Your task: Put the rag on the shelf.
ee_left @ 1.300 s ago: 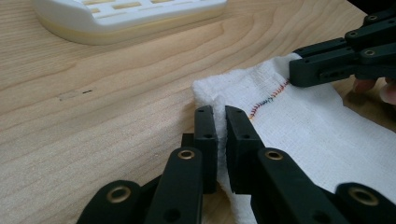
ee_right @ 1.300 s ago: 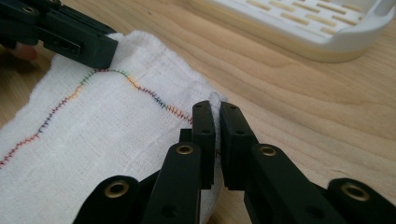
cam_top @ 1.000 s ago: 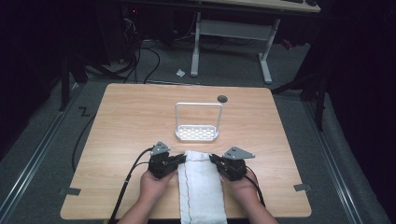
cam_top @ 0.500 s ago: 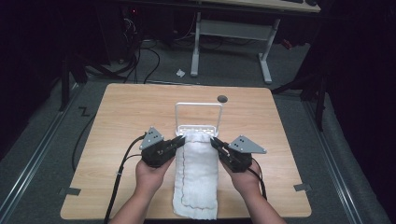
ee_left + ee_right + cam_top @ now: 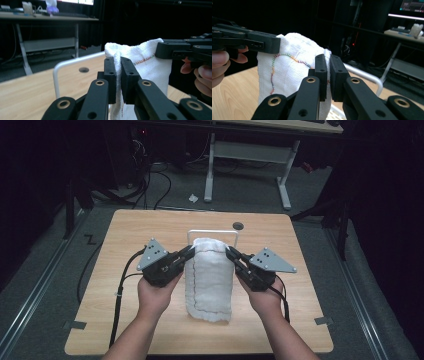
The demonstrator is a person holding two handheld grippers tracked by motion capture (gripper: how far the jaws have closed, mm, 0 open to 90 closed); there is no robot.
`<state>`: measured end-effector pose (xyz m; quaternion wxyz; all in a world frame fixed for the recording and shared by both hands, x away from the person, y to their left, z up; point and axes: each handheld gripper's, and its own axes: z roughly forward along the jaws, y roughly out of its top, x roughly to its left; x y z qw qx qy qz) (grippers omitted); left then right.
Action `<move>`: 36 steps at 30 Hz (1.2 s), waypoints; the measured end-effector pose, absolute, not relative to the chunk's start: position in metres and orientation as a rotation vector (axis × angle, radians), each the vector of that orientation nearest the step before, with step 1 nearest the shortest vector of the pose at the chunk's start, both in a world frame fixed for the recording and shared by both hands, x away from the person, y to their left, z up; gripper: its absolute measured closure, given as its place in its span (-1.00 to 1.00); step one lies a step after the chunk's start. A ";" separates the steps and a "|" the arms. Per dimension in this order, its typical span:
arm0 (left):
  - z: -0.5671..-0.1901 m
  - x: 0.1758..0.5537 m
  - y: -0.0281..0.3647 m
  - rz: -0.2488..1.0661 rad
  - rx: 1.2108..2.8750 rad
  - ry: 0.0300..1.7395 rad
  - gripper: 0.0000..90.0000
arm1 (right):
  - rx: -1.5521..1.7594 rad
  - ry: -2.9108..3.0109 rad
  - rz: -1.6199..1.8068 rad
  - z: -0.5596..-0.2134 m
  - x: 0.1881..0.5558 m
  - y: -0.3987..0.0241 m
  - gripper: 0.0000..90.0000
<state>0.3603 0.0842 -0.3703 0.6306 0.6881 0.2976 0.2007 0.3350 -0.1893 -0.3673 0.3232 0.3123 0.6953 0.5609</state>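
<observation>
A white towel (image 5: 210, 280) with coloured edge stitching hangs in the air above the wooden table (image 5: 125, 235). My left gripper (image 5: 191, 251) is shut on its upper left corner, and my right gripper (image 5: 229, 251) is shut on its upper right corner. In the left gripper view my gripper (image 5: 118, 62) pinches a fold of the towel (image 5: 147, 67). The right gripper view shows my gripper (image 5: 328, 60) pinching the towel (image 5: 287, 72) the same way. The towel's top sits just in front of the bar of a white wire rack (image 5: 212, 232). Its lower end trails toward the table's near edge.
A dark round hole (image 5: 238, 226) sits in the tabletop behind the rack. Cables (image 5: 120, 290) trail from the left gripper off the table's left side. Another desk frame (image 5: 250, 155) stands on the floor beyond.
Both grippers have lifted the towel off the table and carried it away from me, up to the rack's bar. The towel now hangs instead of lying flat.
</observation>
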 end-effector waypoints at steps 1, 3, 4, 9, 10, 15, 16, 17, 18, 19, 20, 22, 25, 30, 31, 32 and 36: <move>-0.366 0.360 0.084 0.464 1.568 0.676 0.88 | 0.815 1.817 1.475 -0.364 0.335 -0.189 0.91; -0.359 0.361 0.085 0.480 1.560 0.665 0.87 | 0.802 1.804 1.482 -0.356 0.335 -0.189 0.91; -0.353 0.362 0.086 0.487 1.552 0.659 0.88 | 0.796 1.798 1.484 -0.353 0.335 -0.189 0.91; -0.339 0.363 0.086 0.512 1.543 0.638 0.88 | 0.778 1.774 1.497 -0.336 0.337 -0.189 0.92; -0.337 0.363 0.086 0.516 1.542 0.635 0.88 | 0.778 1.770 1.499 -0.334 0.338 -0.190 0.91; -0.328 0.367 0.087 0.514 1.538 0.626 0.88 | 0.772 1.755 1.505 -0.326 0.340 -0.191 0.91; -0.325 0.369 0.087 0.505 1.534 0.626 0.88 | 0.774 1.754 1.511 -0.325 0.340 -0.191 0.91; -0.323 0.369 0.088 0.496 1.530 0.623 0.88 | 0.780 1.752 1.531 -0.322 0.341 -0.193 0.91; -0.320 0.370 0.087 0.494 1.529 0.616 0.88 | 0.787 1.749 1.545 -0.320 0.341 -0.194 0.91; -0.315 0.369 0.087 0.507 1.530 0.604 0.88 | 0.788 1.742 1.552 -0.317 0.341 -0.194 0.91; -0.311 0.370 0.086 0.508 1.528 0.594 0.88 | 0.778 1.733 1.547 -0.314 0.340 -0.195 0.91; -0.305 0.372 0.085 0.508 1.522 0.589 0.88 | 0.773 1.721 1.550 -0.308 0.341 -0.196 0.91; -0.296 0.379 0.081 0.543 1.524 0.577 0.88 | 0.772 1.696 1.551 -0.298 0.345 -0.199 0.91; -0.284 0.393 0.073 0.559 1.536 0.565 0.88 | 0.793 1.666 1.549 -0.287 0.358 -0.204 0.91; -0.281 0.397 0.072 0.567 1.536 0.567 0.88 | 0.796 1.662 1.550 -0.286 0.360 -0.205 0.91; -0.280 0.399 0.071 0.586 1.538 0.562 0.88 | 0.799 1.658 1.551 -0.283 0.364 -0.207 0.91; -0.275 0.411 0.066 0.601 1.537 0.572 0.88 | 0.824 1.648 1.562 -0.277 0.375 -0.211 0.91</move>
